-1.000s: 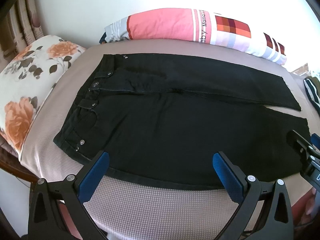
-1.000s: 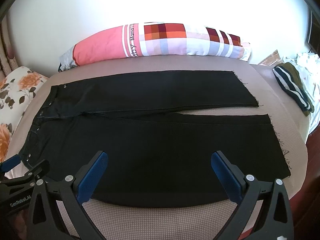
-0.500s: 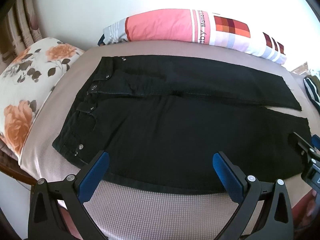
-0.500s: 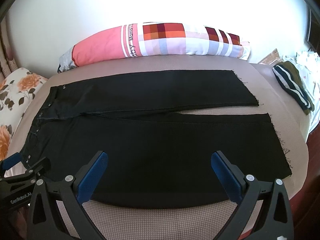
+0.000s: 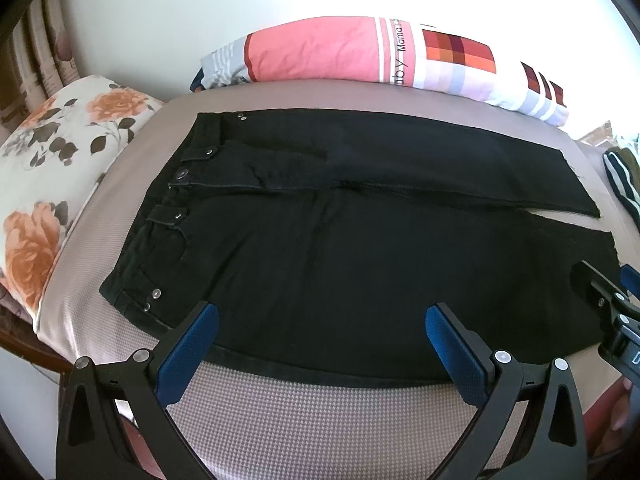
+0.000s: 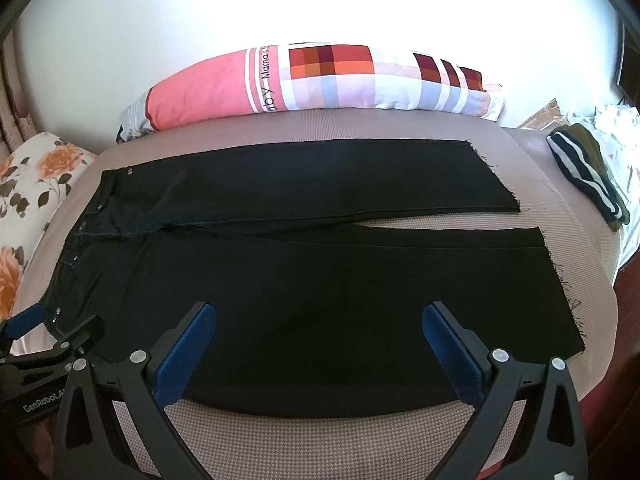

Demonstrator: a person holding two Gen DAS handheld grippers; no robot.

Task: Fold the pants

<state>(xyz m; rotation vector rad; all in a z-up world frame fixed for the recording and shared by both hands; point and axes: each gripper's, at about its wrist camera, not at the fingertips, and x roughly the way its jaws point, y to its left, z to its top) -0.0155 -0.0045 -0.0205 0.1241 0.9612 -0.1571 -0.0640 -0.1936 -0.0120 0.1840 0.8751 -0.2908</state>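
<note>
Black pants point(image 5: 340, 240) lie spread flat on a taupe bed, waistband to the left, both legs running right with frayed hems; they also show in the right wrist view point(image 6: 320, 272). My left gripper point(image 5: 320, 320) is open and empty, hovering over the near edge of the pants by the hip. My right gripper point(image 6: 316, 320) is open and empty over the near leg's edge. Each gripper shows at the edge of the other's view: the right one point(image 5: 604, 300), the left one point(image 6: 52, 336).
A pink and checkered pillow point(image 6: 320, 80) lies along the far wall. A floral pillow point(image 5: 52, 168) sits at the left. A striped dark garment point(image 6: 584, 172) lies at the right edge of the bed point(image 6: 320, 432). The bed's near edge is just below the grippers.
Both grippers have drifted slightly; the left view has shifted so the pants sit a little lower. The pants have not moved and both grippers stay open.
</note>
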